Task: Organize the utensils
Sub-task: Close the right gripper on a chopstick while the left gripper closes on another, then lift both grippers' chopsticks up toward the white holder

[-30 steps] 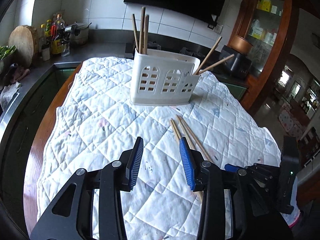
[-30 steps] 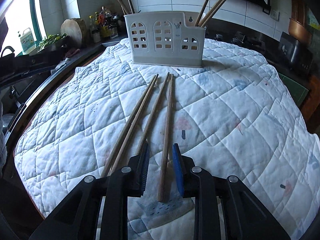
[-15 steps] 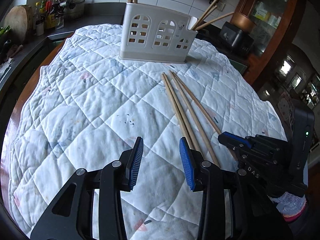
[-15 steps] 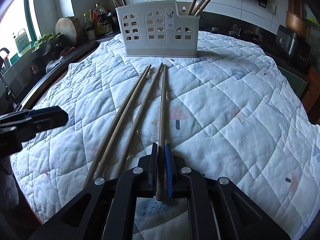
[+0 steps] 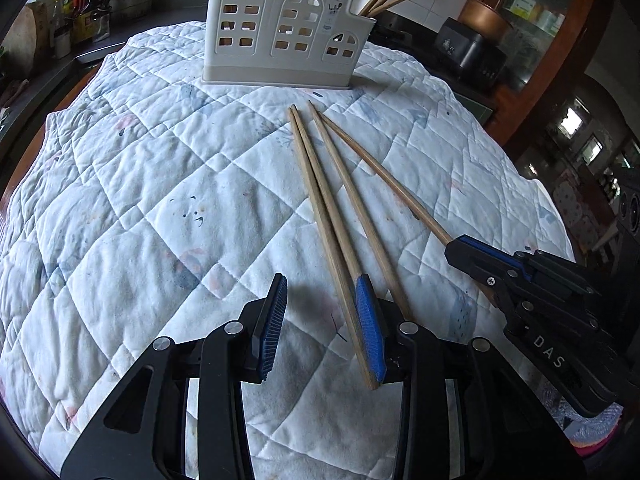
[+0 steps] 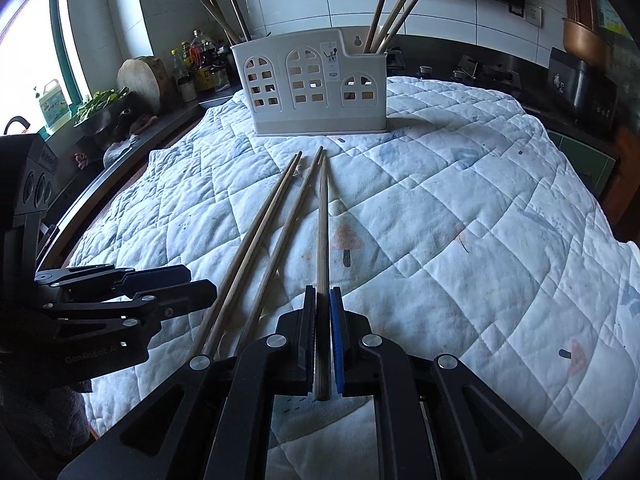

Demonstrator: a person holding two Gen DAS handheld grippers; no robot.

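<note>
A white utensil holder [image 5: 280, 36] stands at the far side of the quilted cloth [image 5: 140, 200], with several chopsticks upright in it; it also shows in the right wrist view [image 6: 316, 88]. Several wooden chopsticks lie on the cloth. My right gripper [image 6: 323, 304] is shut on the near end of one chopstick [image 6: 322, 232]; the gripper also shows in the left wrist view [image 5: 472, 252]. My left gripper [image 5: 320, 312] is open, low over the cloth, with the leftmost chopstick pair [image 5: 324, 216] against its right finger. The left gripper appears in the right wrist view [image 6: 168, 284].
A counter with bottles [image 5: 76, 12] and a round chopping board [image 6: 140, 80] runs along the left. A dark appliance [image 5: 468, 52] sits behind the cloth at right. The table's wooden edge [image 6: 76, 236] shows at the left.
My left gripper has moved forward and down toward the lying chopsticks, still open. My right gripper closed on one chopstick and stays shut on it.
</note>
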